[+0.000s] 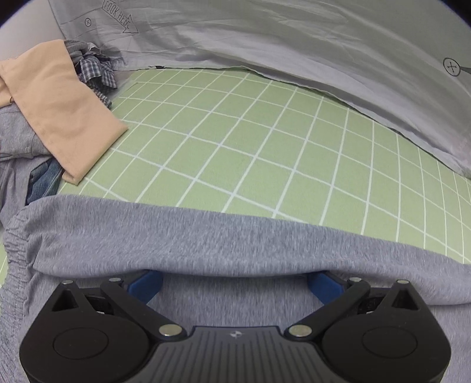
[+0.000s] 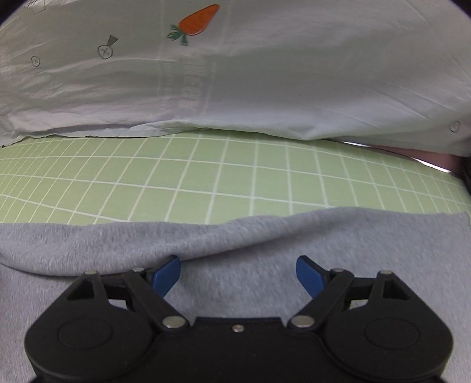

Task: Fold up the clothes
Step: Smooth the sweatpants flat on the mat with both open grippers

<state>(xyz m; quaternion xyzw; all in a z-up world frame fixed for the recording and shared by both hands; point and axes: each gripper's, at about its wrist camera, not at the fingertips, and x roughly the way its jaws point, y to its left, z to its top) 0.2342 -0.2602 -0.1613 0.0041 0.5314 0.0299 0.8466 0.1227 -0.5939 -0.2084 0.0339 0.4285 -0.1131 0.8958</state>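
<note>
Black left gripper (image 1: 235, 280) with blue fingers (image 1: 147, 284) spread wide, tips tucked under fold of heather-grey knit garment (image 1: 235, 235); no grip visible. Black right gripper (image 2: 238, 272) likewise wide, over same grey garment (image 2: 235, 232), left fingertip under its fold. Garment spread on green white-gridded sheet (image 1: 250, 141). Beyond garment: pale grey printed quilt (image 1: 294, 44) with orange carrot motif (image 2: 197, 20). Left of garment: peach folded cloth (image 1: 59, 103), blue-checked shirt (image 1: 97, 67), denim piece (image 1: 44, 179).

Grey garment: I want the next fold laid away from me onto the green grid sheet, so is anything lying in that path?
Nothing visible blocks it. The green grid sheet beyond the grey garment is bare; the peach cloth lies off to the left, the pale duvet at the far edge.
</note>
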